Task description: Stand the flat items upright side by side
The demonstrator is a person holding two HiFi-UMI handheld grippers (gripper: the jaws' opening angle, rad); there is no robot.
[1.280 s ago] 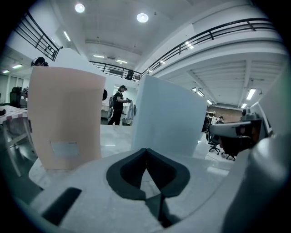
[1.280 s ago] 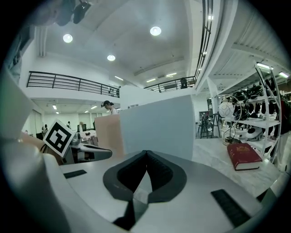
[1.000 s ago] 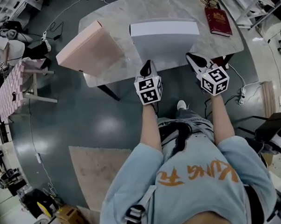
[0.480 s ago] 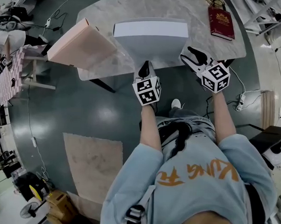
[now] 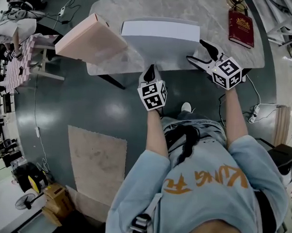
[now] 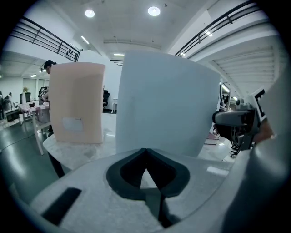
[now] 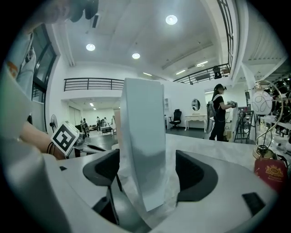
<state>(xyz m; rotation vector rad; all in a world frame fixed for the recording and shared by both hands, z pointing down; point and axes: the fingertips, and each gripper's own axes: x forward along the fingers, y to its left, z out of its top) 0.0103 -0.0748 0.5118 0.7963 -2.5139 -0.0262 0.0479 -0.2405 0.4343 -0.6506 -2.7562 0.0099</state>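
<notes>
A pale blue-white flat box (image 5: 159, 38) stands upright on the marble table (image 5: 208, 19). A pink flat box (image 5: 89, 36) stands upright to its left, at the table's corner. My left gripper (image 5: 150, 72) is shut and empty, its tips just in front of the white box (image 6: 163, 104), with the pink box (image 6: 77, 102) off to the left. My right gripper (image 5: 196, 49) is at the white box's right end. Its jaws are opening, and the box's narrow edge (image 7: 143, 150) stands between them without the pads pressing on it.
A dark red book (image 5: 241, 28) lies at the table's far right, seen also as a red book (image 7: 270, 173) in the right gripper view. The table's near edge runs just before both grippers. A person (image 7: 218, 111) stands in the hall beyond.
The right gripper's jaws have spread apart from the white box's edge. The white box still stands upright, and the left gripper has stayed shut in front of it.
</notes>
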